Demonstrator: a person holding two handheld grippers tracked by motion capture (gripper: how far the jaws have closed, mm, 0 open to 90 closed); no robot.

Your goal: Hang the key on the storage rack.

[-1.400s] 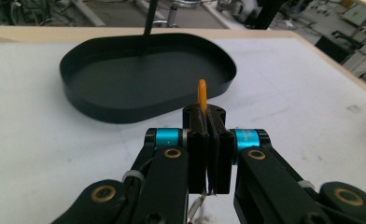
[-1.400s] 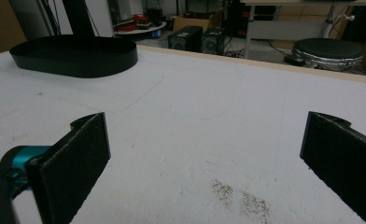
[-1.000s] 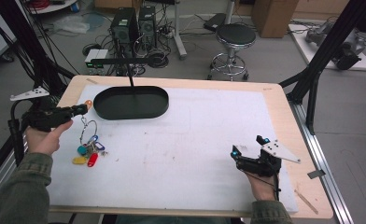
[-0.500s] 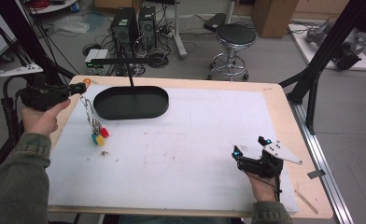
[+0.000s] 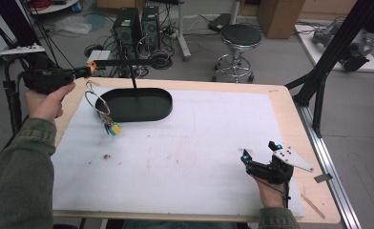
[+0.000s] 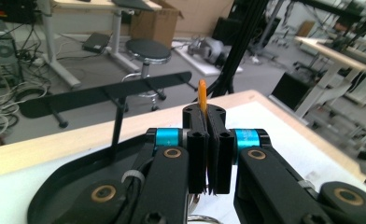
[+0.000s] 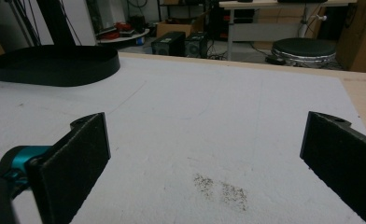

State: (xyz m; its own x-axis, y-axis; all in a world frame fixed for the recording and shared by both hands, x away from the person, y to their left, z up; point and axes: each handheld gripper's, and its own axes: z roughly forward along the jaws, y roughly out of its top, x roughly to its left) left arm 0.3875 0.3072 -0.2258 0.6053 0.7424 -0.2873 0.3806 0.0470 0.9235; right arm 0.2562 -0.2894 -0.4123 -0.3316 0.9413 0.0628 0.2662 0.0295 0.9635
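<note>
Aloft, the left tool pinches an orange tab of a wire key ring with coloured tags dangling beside the black oval tray, while the right tool rests spread on the tabletop.

1. Left gripper: raised at far left of the high view, held roughly level and pointing right; jaws pressed together, pinching a small orange tab.
2. Left hand: wrapped under the gripper body, green sleeve trailing to the bottom edge.
3. Right gripper: low at lower right, jaws spread wide with nothing between them.
4. Right hand: behind the gripper, gripping its body.
</note>
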